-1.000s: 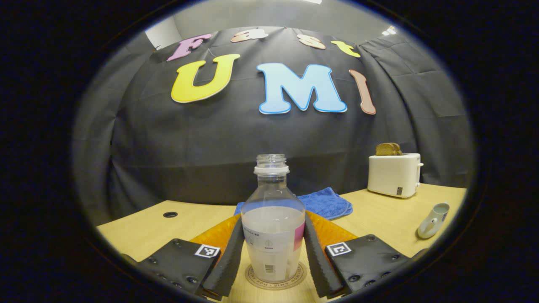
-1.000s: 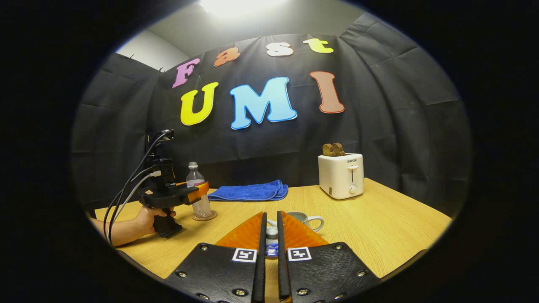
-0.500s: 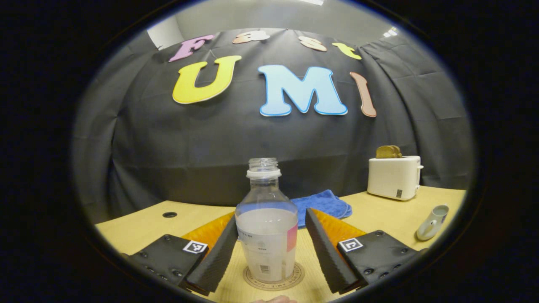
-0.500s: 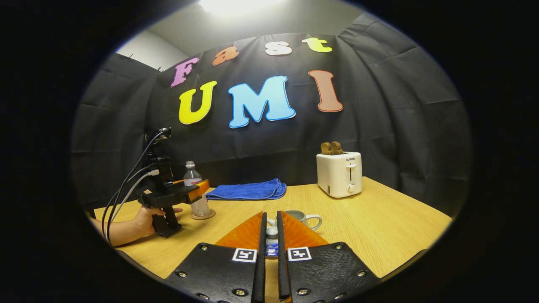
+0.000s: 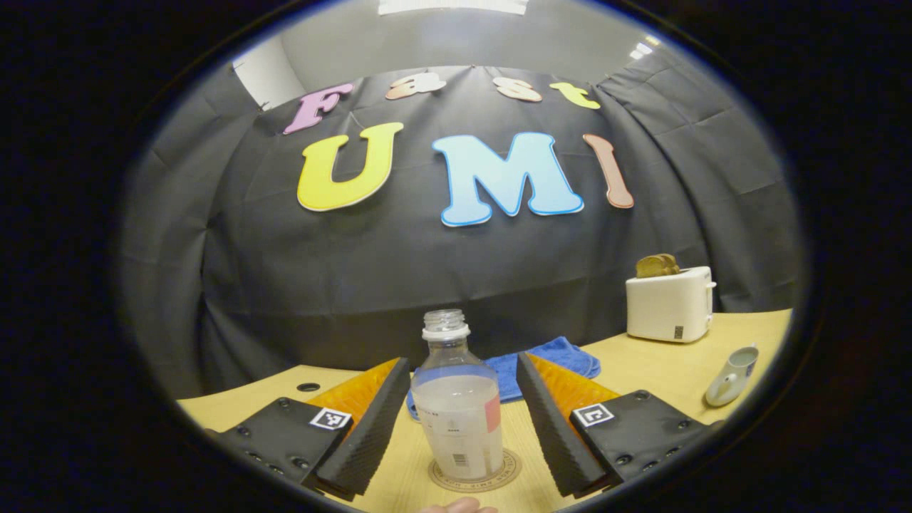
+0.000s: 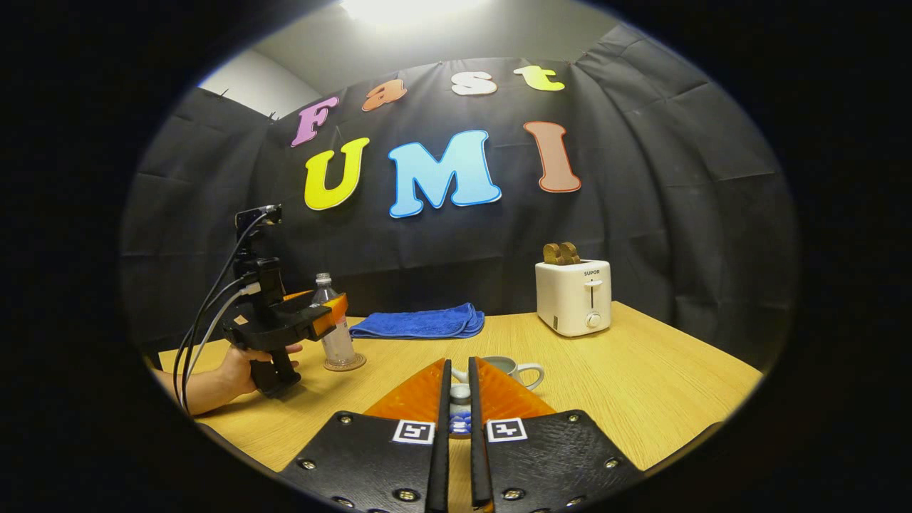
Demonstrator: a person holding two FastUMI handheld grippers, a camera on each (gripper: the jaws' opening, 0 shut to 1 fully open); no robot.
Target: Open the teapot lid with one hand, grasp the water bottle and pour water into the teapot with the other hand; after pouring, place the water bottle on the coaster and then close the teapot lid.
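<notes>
Clear water bottle (image 5: 457,406) upright on coaster (image 5: 475,472) | my left gripper (image 5: 459,420) spread, clear of it | my right gripper (image 6: 456,420) clamped on teapot lid (image 6: 459,392)

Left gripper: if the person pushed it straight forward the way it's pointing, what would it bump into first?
Most likely the water bottle, standing on its coaster straight ahead between the open fingers of the left gripper, which are clear of it on both sides.
</notes>
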